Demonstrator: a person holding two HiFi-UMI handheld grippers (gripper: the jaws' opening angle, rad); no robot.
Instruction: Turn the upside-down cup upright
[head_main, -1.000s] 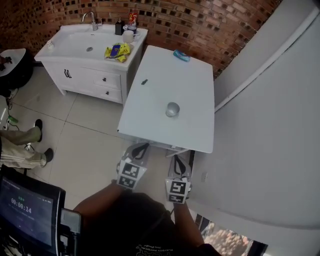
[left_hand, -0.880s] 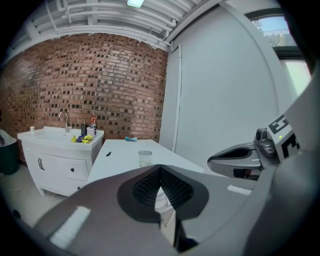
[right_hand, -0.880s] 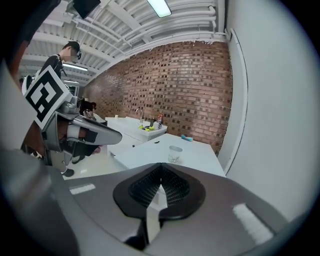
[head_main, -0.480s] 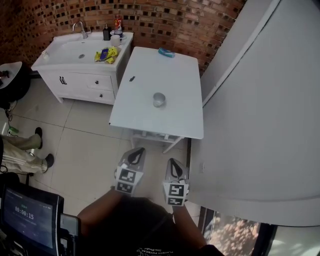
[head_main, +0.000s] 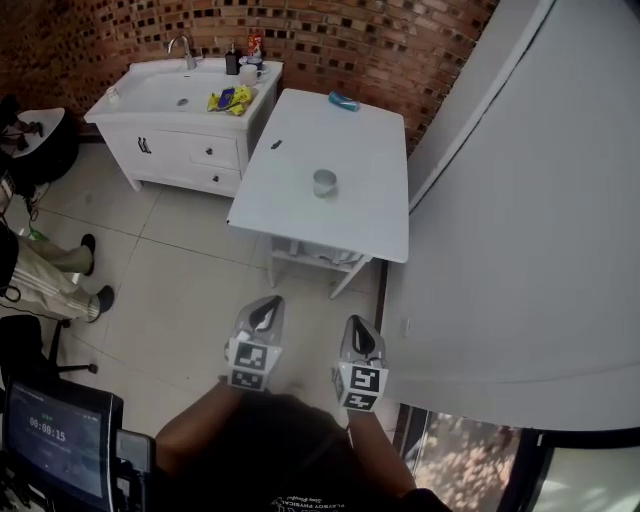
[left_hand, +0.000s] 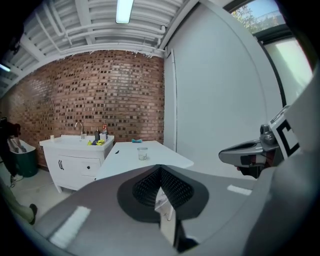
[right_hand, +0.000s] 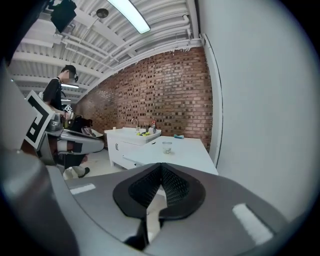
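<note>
Farther off than before, the cup (head_main: 324, 183) sits upper-centre on the desk (head_main: 300, 215). The left gripper (head_main: 264, 312) and right gripper (head_main: 357, 330) hang low-centre, pressed together and empty. Reaching seems pending: close in, then spread.

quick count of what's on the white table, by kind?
Clear cup: 1
Small dark item: 1
Blue item: 1
Total: 3
</note>
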